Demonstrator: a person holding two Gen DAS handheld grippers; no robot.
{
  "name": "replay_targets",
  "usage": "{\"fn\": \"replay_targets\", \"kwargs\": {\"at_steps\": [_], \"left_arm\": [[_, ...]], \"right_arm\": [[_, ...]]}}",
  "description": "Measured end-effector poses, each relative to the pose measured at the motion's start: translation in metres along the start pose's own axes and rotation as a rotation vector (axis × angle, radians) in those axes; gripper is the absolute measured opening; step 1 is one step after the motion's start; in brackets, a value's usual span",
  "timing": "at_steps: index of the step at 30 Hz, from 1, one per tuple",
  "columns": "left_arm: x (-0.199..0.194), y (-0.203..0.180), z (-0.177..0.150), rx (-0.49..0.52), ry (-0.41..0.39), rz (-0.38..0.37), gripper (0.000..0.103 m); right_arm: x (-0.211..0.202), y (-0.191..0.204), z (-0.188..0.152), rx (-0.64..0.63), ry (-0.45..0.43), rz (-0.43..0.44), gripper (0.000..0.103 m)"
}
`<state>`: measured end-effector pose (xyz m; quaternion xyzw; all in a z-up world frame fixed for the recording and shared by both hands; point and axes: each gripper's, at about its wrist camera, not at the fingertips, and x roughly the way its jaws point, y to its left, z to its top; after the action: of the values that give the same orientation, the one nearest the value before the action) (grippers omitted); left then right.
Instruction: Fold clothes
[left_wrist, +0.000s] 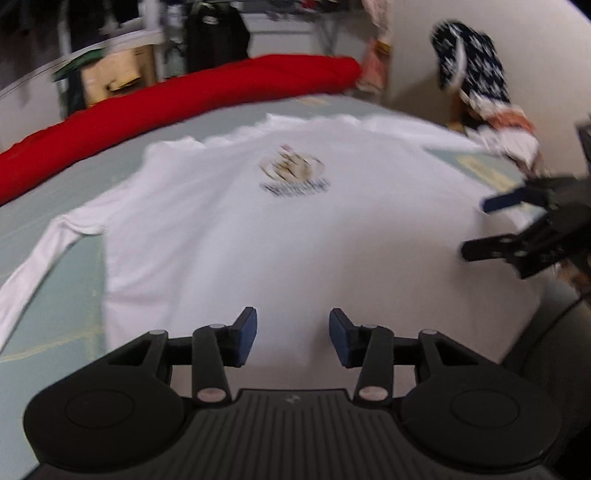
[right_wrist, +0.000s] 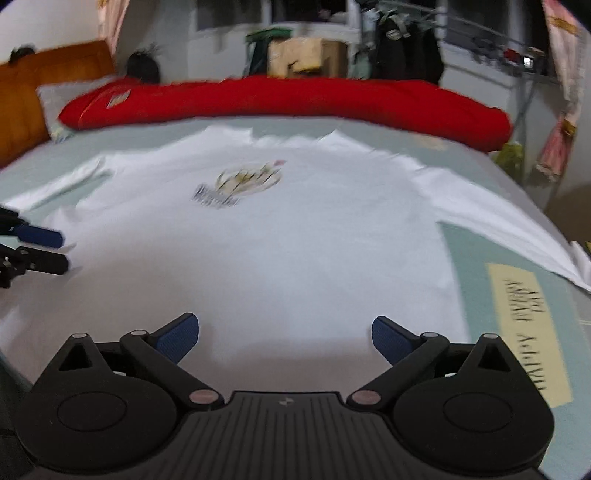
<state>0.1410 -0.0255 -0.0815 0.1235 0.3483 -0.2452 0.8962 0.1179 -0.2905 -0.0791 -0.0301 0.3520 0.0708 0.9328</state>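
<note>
Left wrist view: the left tool (left_wrist: 292, 338), jaws apart and empty, hovers over a white long-sleeved shirt (left_wrist: 280, 236) spread flat on a bed (left_wrist: 55, 317). Right wrist view: the right tool (right_wrist: 285, 339) gapes wide above the shirt's hem, a red quilt (right_wrist: 295, 99) behind.

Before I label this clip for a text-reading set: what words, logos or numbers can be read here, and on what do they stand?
White long-sleeved shirt, chest print: an emblem over a line of dark letters, too blurred to read.
Yellow label on the pale green sheet: dark letters, upside down and blurred, not readable.
Red quilt, small patch: too small to tell.
No readable numbers.
</note>
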Motion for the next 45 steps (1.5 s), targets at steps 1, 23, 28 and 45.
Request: {"fn": "replay_targets", "kwargs": {"at_steps": [1,23,28,45], "left_arm": [[0.000,-0.005,-0.006,0.009,0.003,0.006,0.046],[-0.030,-0.003,-0.050,-0.211,-0.051,0.021,0.061],[-0.031,-0.005,-0.050,-0.234,-0.056,0.017,0.065],[-0.027,0.029,0.001,-0.259,-0.155,-0.054,0.075]], "right_arm": [[0.005,0.005,-0.005,-0.019,0.025,-0.002,0.103],[-0.006,0.002,-0.041,0.066,-0.021,-0.005,0.103],[-0.006,0.001,-0.043,0.074,-0.029,-0.005,0.103],[-0.010,0.008,-0.047,0.096,-0.039,-0.041,0.103]]}}
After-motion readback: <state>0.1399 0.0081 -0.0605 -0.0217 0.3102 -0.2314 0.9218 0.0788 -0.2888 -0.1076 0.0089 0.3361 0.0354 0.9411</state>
